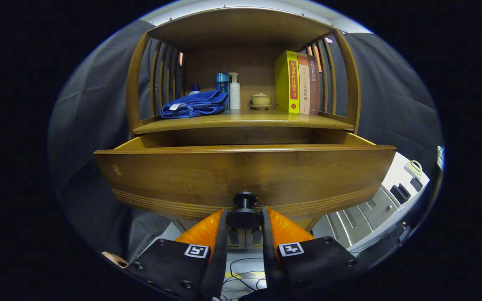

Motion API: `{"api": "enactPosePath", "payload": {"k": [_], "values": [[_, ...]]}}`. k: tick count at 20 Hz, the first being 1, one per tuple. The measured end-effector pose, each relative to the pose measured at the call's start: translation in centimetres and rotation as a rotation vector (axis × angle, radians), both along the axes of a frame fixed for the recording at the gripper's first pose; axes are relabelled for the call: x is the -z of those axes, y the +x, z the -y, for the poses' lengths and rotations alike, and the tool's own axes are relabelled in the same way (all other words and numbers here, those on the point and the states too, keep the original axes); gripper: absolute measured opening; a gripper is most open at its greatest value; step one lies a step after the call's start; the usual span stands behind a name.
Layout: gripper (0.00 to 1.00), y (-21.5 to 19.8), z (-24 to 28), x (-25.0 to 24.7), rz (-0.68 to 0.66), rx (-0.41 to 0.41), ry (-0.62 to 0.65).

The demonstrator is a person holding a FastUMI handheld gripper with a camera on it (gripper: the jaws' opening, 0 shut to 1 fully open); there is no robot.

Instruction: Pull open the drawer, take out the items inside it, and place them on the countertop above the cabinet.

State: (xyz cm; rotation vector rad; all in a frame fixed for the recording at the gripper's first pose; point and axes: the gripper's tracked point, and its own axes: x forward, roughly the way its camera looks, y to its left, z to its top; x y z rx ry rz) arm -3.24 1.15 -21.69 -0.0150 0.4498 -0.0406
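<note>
A wooden cabinet stands ahead with its drawer (245, 171) pulled out toward me. The drawer's wide front panel hides whatever lies inside. A dark round knob (244, 211) sticks out from the bottom middle of that panel. My gripper (244, 217) is shut on the knob, with one finger pressing on each side of it. Above the drawer is the countertop (241, 121), a wooden shelf under a curved top.
On the countertop lie a folded blue towel (195, 105), a blue bottle (222, 83), a white bottle (234, 91), a small lidded cup (261, 100) and three upright books (297, 82). A white appliance (383, 200) sits low to the right. Cables run across the floor below.
</note>
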Motion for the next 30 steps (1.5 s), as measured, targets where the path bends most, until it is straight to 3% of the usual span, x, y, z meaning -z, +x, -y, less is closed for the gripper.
{"api": "enactPosePath", "payload": {"k": [23,26,30], "values": [[0.45,-5.7,0.3,1.1,-0.038,0.013,0.024],[0.53,-6.0,0.0,0.9,-0.048,0.006,0.048],[0.78,-6.7,-1.1,-1.3,-0.019,-0.051,0.062]]}}
